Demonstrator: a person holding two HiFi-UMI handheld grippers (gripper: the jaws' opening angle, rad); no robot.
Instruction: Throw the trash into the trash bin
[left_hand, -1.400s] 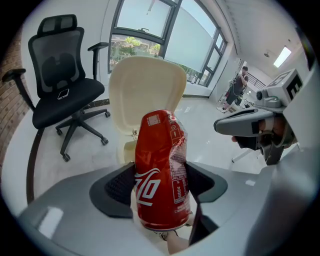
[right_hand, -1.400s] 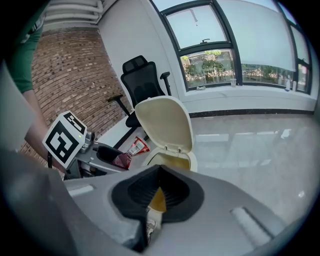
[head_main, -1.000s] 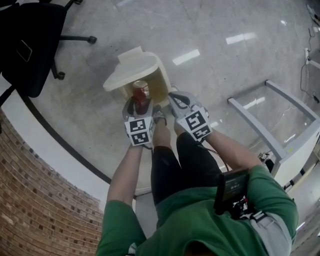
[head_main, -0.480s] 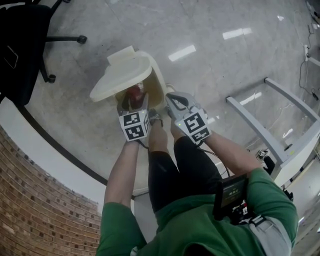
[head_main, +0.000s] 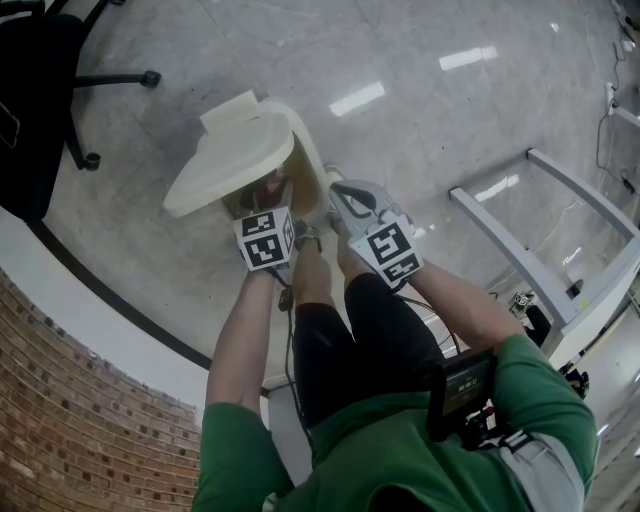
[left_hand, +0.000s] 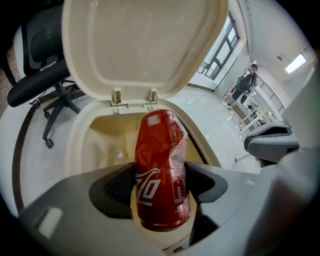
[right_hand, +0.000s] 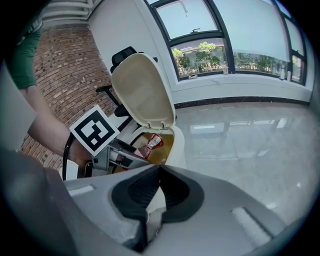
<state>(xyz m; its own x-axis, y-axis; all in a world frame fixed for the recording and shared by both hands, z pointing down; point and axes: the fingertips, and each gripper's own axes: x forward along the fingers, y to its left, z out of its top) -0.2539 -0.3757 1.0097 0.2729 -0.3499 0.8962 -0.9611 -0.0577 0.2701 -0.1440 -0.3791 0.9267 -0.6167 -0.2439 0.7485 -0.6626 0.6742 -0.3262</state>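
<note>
A dented red soda can (left_hand: 161, 170) sits between the jaws of my left gripper (left_hand: 159, 186), which is shut on it. The can hangs over the mouth of the cream trash bin (left_hand: 85, 145), whose lid (left_hand: 142, 47) stands raised behind it. In the head view the left gripper (head_main: 266, 212) is at the bin (head_main: 310, 165) opening, partly under the lid (head_main: 225, 163). My right gripper (head_main: 345, 197) hovers just right of the bin, shut with nothing in it. The right gripper view shows the can (right_hand: 150, 145) above the bin (right_hand: 176, 145).
A black office chair (head_main: 40, 90) stands at the far left on the glossy floor. A white metal frame (head_main: 560, 250) is on the right. A brick wall (head_main: 80, 420) and white ledge run along the left. A person (left_hand: 246, 82) stands far off.
The left gripper has carried the can forward and lower, from above the bin's front rim into its mouth under the lid. The right gripper has barely moved.
</note>
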